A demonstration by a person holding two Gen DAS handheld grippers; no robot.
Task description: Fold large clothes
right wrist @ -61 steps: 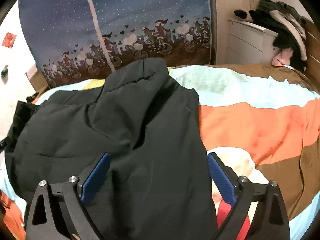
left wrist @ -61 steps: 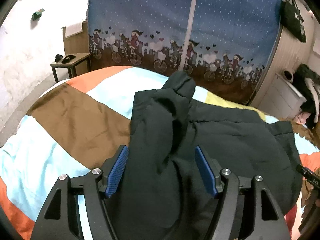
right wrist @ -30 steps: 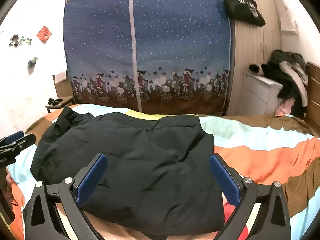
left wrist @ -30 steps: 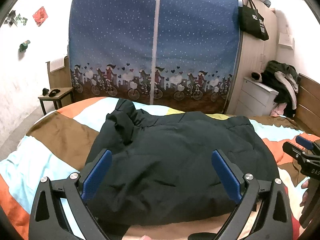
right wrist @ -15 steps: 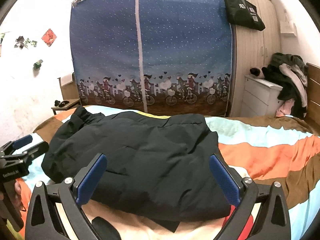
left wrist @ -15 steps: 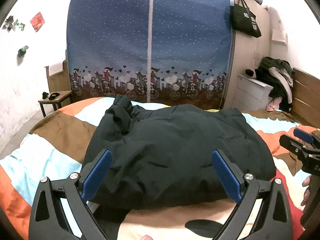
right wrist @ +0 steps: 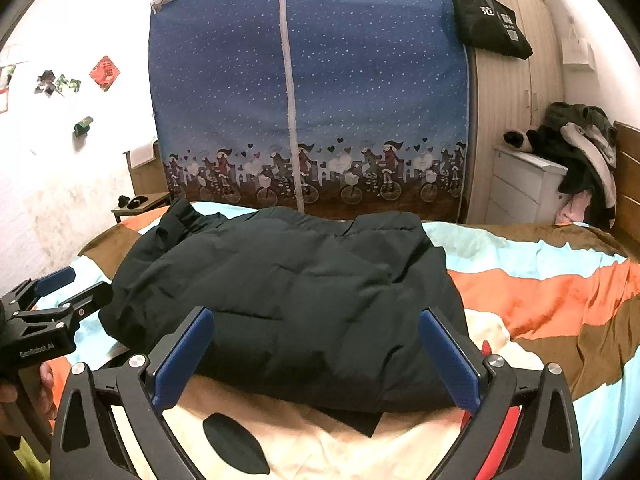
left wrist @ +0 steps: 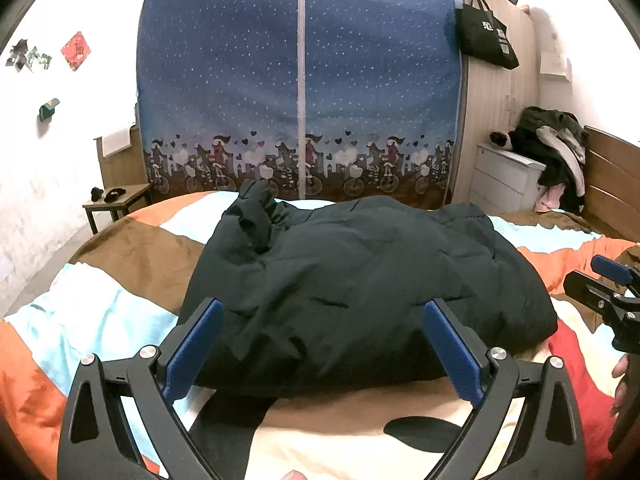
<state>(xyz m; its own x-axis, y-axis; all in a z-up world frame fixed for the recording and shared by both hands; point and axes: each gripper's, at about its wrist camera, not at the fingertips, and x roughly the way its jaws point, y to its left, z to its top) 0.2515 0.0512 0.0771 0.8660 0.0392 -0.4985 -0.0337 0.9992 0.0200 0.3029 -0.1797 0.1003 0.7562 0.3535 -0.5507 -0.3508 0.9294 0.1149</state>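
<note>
Dark padded jacket lies folded into a thick bundle in the middle of the bed, on a striped bedspread of orange, brown, pale blue and cream. One crumpled cuff or sleeve end sticks up at the bundle's far left corner.

Left gripper held at the near edge of the jacket, jaws spread wide, blue pads clear of the cloth, nothing between them. Right gripper beside it, likewise wide apart and empty, near the jacket's front fold.

Far side: blue fabric wardrobe with a bicycle print. Small wooden side table far left. White drawers far right, heaped with clothes. Black tote bag hangs above.
</note>
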